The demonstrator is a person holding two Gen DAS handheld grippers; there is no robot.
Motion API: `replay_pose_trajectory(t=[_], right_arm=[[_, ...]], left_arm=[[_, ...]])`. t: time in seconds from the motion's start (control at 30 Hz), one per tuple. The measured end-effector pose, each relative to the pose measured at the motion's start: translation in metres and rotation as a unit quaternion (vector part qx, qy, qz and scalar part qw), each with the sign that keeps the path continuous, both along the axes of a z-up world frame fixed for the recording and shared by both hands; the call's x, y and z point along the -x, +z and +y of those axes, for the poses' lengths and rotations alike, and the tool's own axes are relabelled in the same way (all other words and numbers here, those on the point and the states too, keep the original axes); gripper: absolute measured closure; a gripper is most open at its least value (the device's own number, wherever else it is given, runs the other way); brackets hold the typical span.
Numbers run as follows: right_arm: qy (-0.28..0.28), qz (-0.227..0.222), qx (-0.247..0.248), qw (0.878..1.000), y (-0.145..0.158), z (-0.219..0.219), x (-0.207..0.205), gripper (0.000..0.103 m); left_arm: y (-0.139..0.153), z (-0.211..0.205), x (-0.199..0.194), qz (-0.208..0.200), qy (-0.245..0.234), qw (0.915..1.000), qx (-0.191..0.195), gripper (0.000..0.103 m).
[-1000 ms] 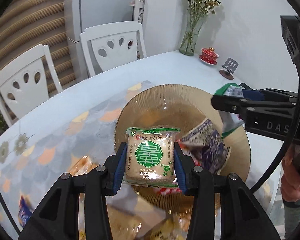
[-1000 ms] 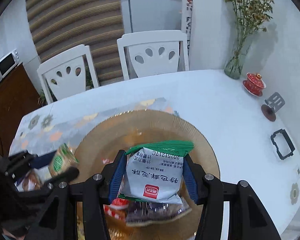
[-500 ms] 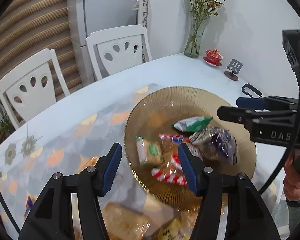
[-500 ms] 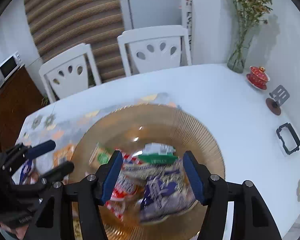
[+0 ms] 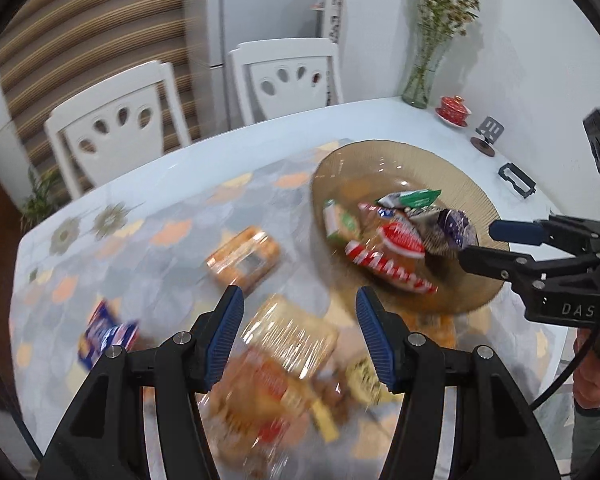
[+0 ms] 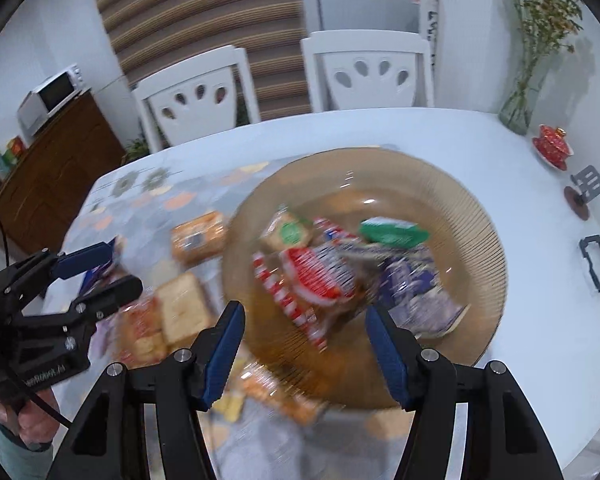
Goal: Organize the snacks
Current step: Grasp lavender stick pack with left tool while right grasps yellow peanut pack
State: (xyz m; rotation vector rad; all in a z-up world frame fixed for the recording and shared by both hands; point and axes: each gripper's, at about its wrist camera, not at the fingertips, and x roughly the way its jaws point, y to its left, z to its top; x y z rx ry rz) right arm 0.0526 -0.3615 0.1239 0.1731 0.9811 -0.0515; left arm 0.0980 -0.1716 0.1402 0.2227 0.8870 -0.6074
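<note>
**A:** So what's changed here? Both packets seem to be dropped already. The left gripper point(image 5: 300, 332) is seen with its blue pads apart and nothing between them, and the same goes for the right gripper point(image 6: 304, 344), spread and empty.

**B:** Yep. A second ago the green-label cracker packet point(image 5: 340, 222) was clamped in the left one and the white-and-green packet point(image 5: 414, 199) in the right. Now both are found lying in the amber glass plate point(image 5: 476, 196), next to the red-striped packet point(image 5: 388, 266) and the purple one point(image 5: 452, 226).

**A:** So two more snacks are counted as sorted, probably.

**B:** Looks that way. The left view is also swung away from the plate and is now pointed at the loose pile on the patterned mat point(image 5: 148, 248): the orange packet point(image 5: 244, 260), a clear-wrapped one point(image 5: 292, 332), a blue packet point(image 5: 108, 330). It's pretty blurred though, so labels can't be read.

**A:** Plenty is left outside the plate then.

**B:** Yeah, the job is judged to be far from done.
</note>
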Motion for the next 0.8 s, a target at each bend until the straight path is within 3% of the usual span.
replay_pose_trajectory(t=[0.33,0.43,0.57,0.8], right_arm=[[0.074,0.007,-0.028,0.997,-0.003,0.061,0.04,0.042],[0.091,0.014,-0.028,0.995,-0.007,0.073,0.046,0.042],[0.101,0.025,-0.037,0.994,-0.012,0.085,0.047,0.042],[0.126,0.043,-0.028,0.991,-0.022,0.1,0.043,0.042]], left_arm=[[0.005,0.1,0.042,0.004,0.078,0.9969,-0.007,0.047],[-0.003,0.128,0.049,0.001,0.101,0.9945,-0.027,0.047],[-0.016,0.167,0.053,0.015,0.131,0.9909,-0.026,0.047],[-0.045,0.205,0.046,0.04,0.163,0.9848,-0.045,0.047]])
